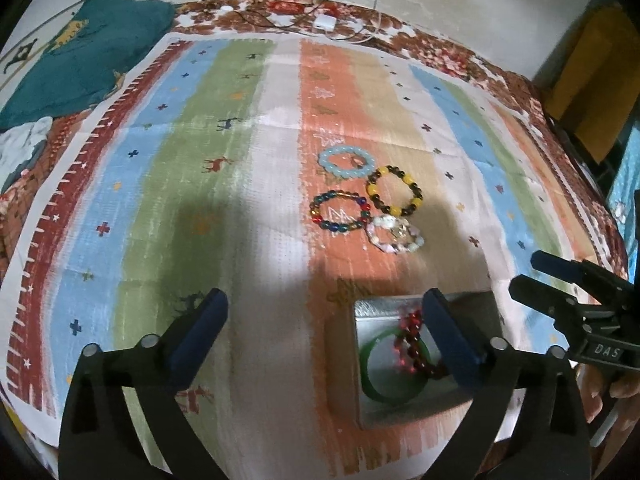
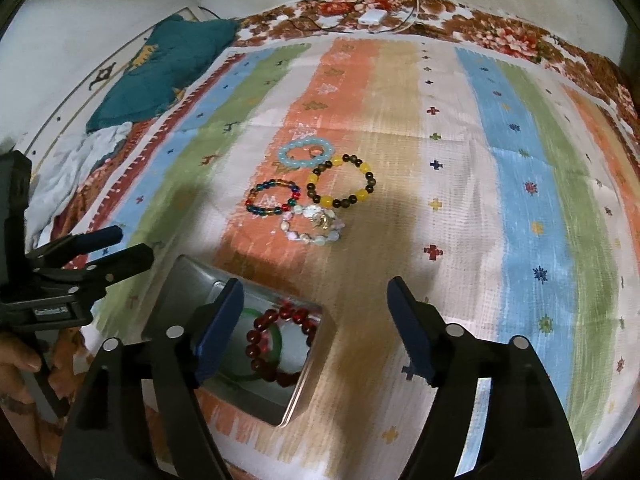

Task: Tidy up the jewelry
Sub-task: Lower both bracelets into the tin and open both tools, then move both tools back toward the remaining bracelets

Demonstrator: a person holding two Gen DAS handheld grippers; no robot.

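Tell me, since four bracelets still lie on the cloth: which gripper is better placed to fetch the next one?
Probably right. The right gripper is open and empty, and the pale bead bracelet lies almost straight ahead of it; the left gripper is aimed further left, its right finger over the tin.

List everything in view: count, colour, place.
tin: one, silver, near edge of cloth
bangle: one, green, in tin
red bracelet: one, dark red beads, in tin over bangle
loose bracelets: four on cloth beyond tin; pale blue, black-and-yellow, multicolour, pearly white
cloth: one, striped, spread flat
teal fabric: one, far left corner
white box: one, far edge, with cables
left gripper: black, blue pads, open, empty
right gripper: same, open, empty
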